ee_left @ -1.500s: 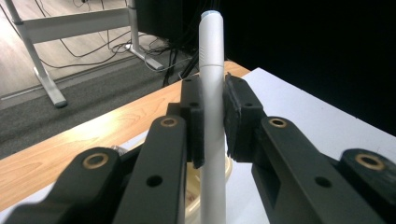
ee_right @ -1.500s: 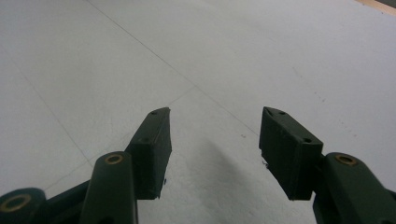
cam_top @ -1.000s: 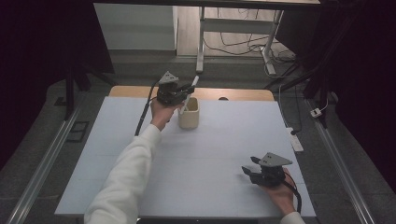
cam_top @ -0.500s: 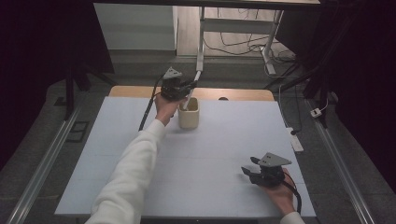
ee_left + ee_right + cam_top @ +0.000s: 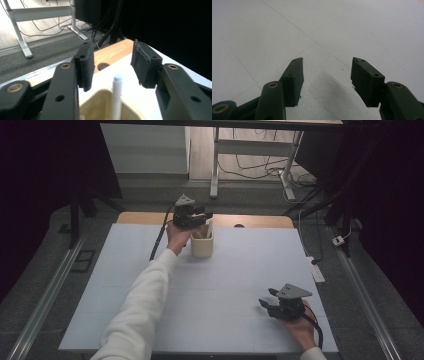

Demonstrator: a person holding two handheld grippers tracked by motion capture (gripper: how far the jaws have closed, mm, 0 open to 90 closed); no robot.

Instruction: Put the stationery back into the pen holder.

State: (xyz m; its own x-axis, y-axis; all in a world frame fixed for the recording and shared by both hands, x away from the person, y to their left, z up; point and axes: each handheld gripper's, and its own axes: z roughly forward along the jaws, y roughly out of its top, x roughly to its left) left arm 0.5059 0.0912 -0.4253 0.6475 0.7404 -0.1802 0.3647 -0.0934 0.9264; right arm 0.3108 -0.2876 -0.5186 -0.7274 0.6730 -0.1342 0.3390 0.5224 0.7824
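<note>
Above cup, parted left gripper

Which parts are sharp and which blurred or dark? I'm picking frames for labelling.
High view: lit table sharp, surroundings nearly black. Left gripper view: the pen and cup close up are soft, while the left gripper, jaws just opened, is sharper; right background black. Right gripper view: evenly lit, a soft shadow under the right gripper.
</note>
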